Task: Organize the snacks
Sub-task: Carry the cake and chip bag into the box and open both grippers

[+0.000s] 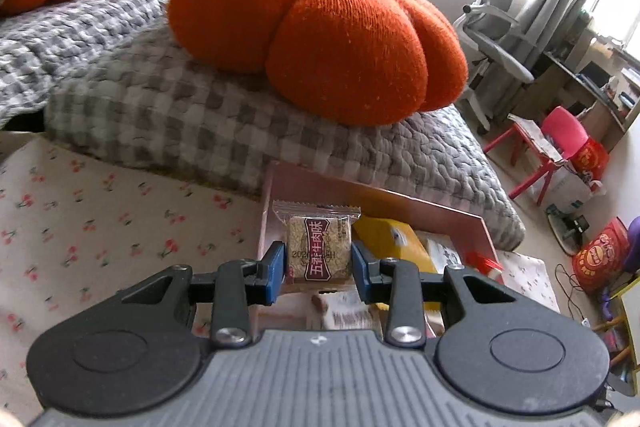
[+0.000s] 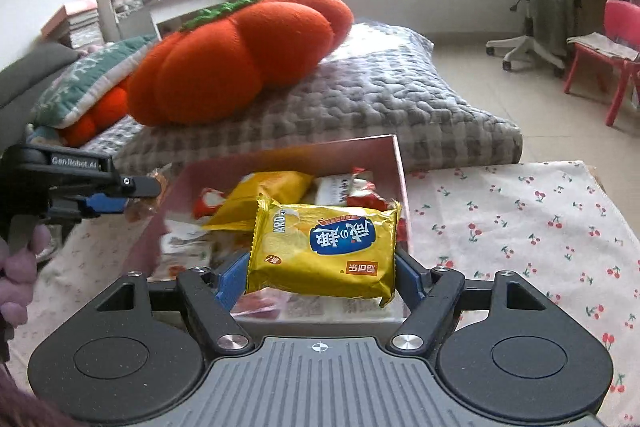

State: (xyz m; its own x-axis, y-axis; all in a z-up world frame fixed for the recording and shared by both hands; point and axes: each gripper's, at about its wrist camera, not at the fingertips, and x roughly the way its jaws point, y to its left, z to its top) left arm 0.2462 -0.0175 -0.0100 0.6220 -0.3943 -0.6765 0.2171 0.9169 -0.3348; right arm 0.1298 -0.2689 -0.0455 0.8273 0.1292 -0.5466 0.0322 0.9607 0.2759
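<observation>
A: Status on both grippers?

B: Left gripper (image 1: 319, 261) is clamped on a small clear cracker packet (image 1: 319, 247) with a dark red label. Packet stands upright between the blue pads, long axis pointing away from the camera, top seal up. Right gripper (image 2: 320, 277) is clamped on a yellow chip bag (image 2: 324, 247), gripped across its width, blue logo facing up and reading upside down from this side.

A: Where are they relative to the box?

B: Both are held over the pink box (image 2: 394, 155). The box sits on the counter, on a cherry-print cloth (image 2: 520, 219), right against the grey checked cushion (image 2: 380, 107). The cracker packet is above the box's left end as the left camera sees it. The chip bag hangs over the near edge, with the open interior straight ahead and below.

A: What's in the box already?

B: Another yellow bag (image 2: 264, 195) and some red and white wrappers (image 2: 352, 189). It's a loose pile and part of it is blurred, so I can't count them.

A: Which goes first?

B: My read is that both are equally close. The chip bag is wide, so it needs the free space in the middle. The cracker packet is slim and fits along the left wall.

A: Risks?

B: The left gripper shows at the box's left edge in the right camera. The two are close, so they could clash.
</observation>
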